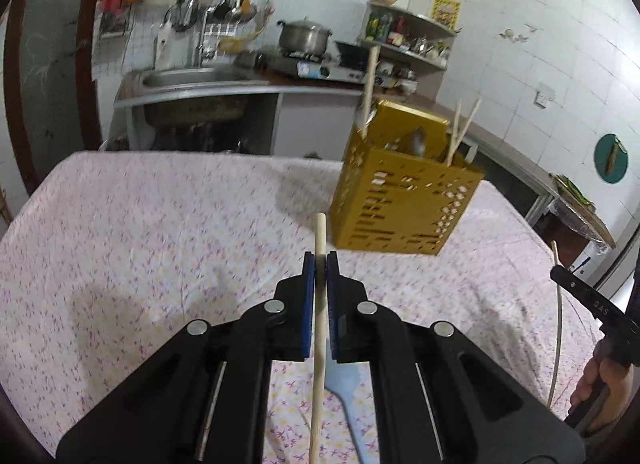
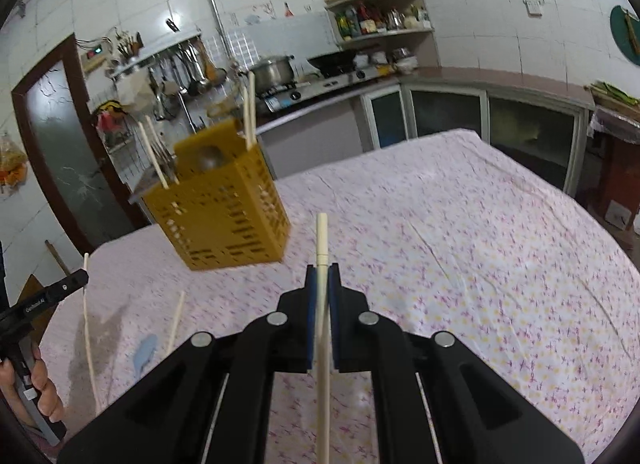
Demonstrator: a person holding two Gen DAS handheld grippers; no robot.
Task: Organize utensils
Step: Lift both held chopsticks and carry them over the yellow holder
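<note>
Utensils are the subject here: a yellow perforated holder [image 1: 404, 200] stands on a table covered with a pink floral cloth [image 1: 160, 232], and it already contains several chopsticks, a wooden-handled tool and what looks like a metal spoon, all standing handle-up so they can be reached easily.

In the left wrist view, going from left to right, the cloth is bare on the left. At centre, the left gripper [image 1: 320, 264] has its blue-padded jaws clamped on a pale chopstick [image 1: 319, 328]. The stick runs straight up between the pads, with its tip poking out above them; it seems to be held upright so it can be dropped end-first into the holder. Below the jaws a light blue spatula [image 1: 344, 396] lies flat on the cloth, not yet collected. The holder stands just right of centre, beyond the gripper. At the far right edge, a hand grips the other tool.

In the right wrist view, the holder sits to the left. The right gripper [image 2: 322, 276], at centre, is likewise closed on a second chopstick [image 2: 322, 328], also upright. One more chopstick [image 2: 176, 320] lies on the cloth at lower left, near the spatula.
</note>
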